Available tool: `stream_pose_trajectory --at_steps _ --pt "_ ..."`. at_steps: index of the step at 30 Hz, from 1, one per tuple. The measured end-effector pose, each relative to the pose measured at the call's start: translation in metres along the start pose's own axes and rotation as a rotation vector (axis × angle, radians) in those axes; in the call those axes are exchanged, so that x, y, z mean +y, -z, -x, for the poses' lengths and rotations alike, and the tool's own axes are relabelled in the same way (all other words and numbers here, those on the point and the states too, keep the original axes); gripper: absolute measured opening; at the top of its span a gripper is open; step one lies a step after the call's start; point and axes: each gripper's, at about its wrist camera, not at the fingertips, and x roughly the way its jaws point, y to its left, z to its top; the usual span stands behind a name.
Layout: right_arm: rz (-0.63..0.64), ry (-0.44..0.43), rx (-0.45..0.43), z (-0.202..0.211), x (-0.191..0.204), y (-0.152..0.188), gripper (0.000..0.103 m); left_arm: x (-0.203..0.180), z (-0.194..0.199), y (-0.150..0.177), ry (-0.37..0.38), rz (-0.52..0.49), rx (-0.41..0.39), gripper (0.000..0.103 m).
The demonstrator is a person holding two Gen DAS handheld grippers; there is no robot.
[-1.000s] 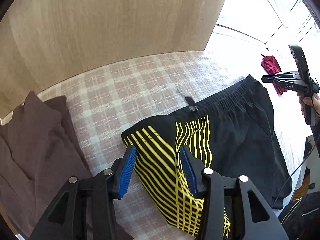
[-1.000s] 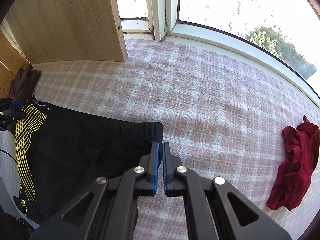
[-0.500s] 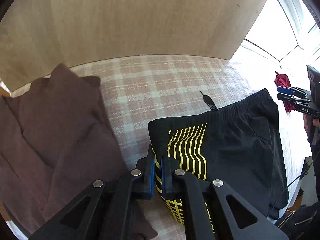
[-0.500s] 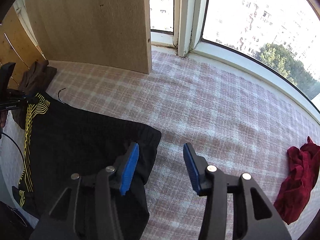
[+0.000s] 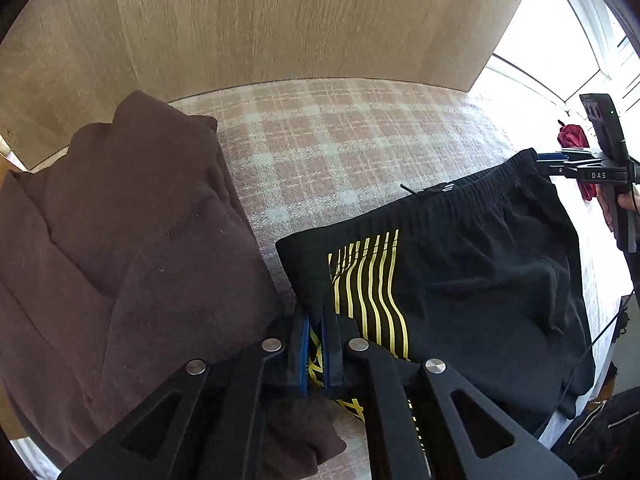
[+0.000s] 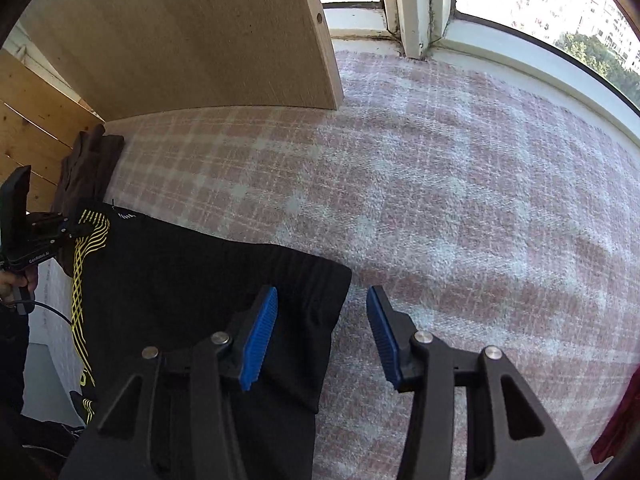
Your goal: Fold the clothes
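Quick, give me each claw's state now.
Left claw: shut on the black shorts.
Right claw: open, straddling the shorts' waistband corner, gripping nothing.

Right tool (image 6: 322, 334) open, astride shorts (image 6: 192, 280) corner

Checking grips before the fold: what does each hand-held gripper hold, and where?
The left hand-held gripper pinches the black shorts at the yellow-striped corner. The right hand-held gripper is open over the waistband corner, holding nothing.

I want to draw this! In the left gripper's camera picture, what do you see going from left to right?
Brown garment → left gripper pinching the black shorts → right gripper → red cloth.
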Motion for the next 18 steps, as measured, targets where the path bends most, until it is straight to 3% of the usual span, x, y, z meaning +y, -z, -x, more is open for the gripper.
stream_pose_trajectory --at_steps 2,3,4,9,11,18 --pt "-0.006 -0.034 -0.001 -0.002 0.001 0.001 0.031 0.002 0.005 0.002 0.011 0.01 -0.005 0.007" --pt "-0.004 -0.038 0.006 -0.003 0.002 0.001 0.015 0.002 0.008 0.002 0.017 0.013 -0.009 0.01" --pt "-0.001 -0.039 0.002 -0.002 0.002 0.002 0.01 0.002 0.011 0.002 0.022 0.017 -0.013 0.013" --pt "0.033 -0.011 -0.063 0.022 0.008 0.019 0.007 0.004 0.022 -0.001 0.05 0.036 -0.033 0.038" --pt "0.036 -0.016 -0.071 0.036 0.008 0.031 0.007 0.003 0.024 -0.004 0.049 0.029 -0.039 0.043" --pt "0.019 0.025 -0.058 0.049 -0.009 0.045 0.007 -0.01 -0.014 -0.043 0.017 -0.036 0.021 0.043"
